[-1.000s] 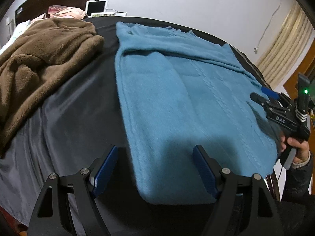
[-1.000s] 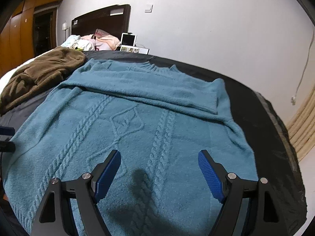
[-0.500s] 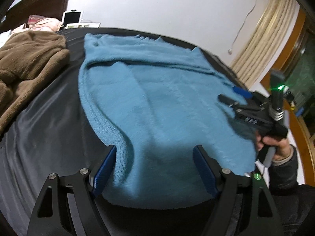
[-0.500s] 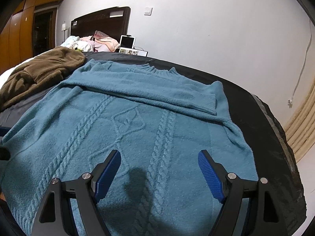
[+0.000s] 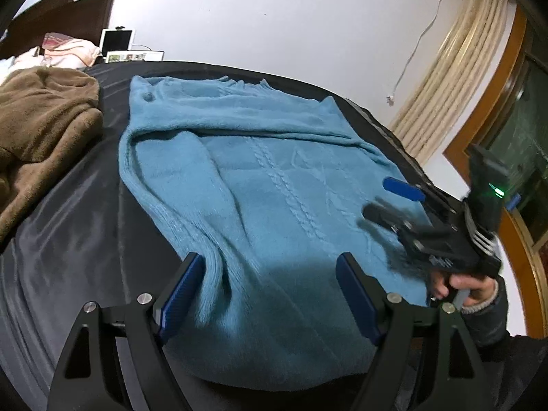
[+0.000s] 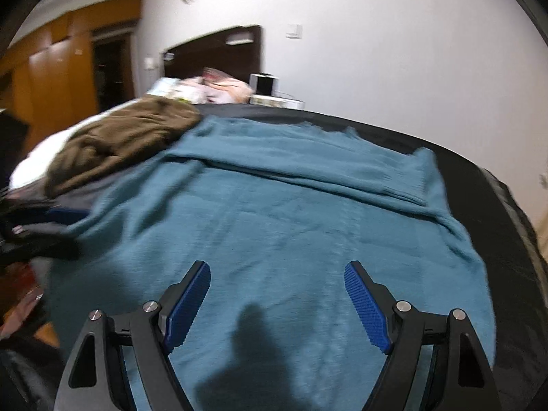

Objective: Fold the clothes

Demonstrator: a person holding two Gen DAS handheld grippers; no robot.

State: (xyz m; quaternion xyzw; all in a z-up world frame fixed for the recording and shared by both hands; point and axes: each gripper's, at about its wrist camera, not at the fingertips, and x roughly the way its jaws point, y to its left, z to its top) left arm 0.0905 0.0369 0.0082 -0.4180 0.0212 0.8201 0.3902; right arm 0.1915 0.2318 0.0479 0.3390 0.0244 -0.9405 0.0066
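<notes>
A teal cable-knit sweater (image 5: 274,185) lies flat on the dark bed cover, its sleeves folded across the top; it also fills the right wrist view (image 6: 291,226). My left gripper (image 5: 270,294) is open, straddling the sweater's near left hem corner, where the edge has bunched against the left pad. My right gripper (image 6: 277,304) is open and empty above the near hem. It shows in the left wrist view (image 5: 397,202) at the sweater's right side, held by a hand.
A brown fleece garment (image 5: 37,120) is heaped at the left of the bed (image 6: 116,137). Pillows, a tablet (image 5: 118,39) and a headboard stand at the far end. Curtains (image 5: 452,68) and a wooden door frame are at the right.
The left gripper has swung right and closer to the hem, and the sweater's left edge has bunched up against its left pad. The right wrist view has turned left and blurred with motion.
</notes>
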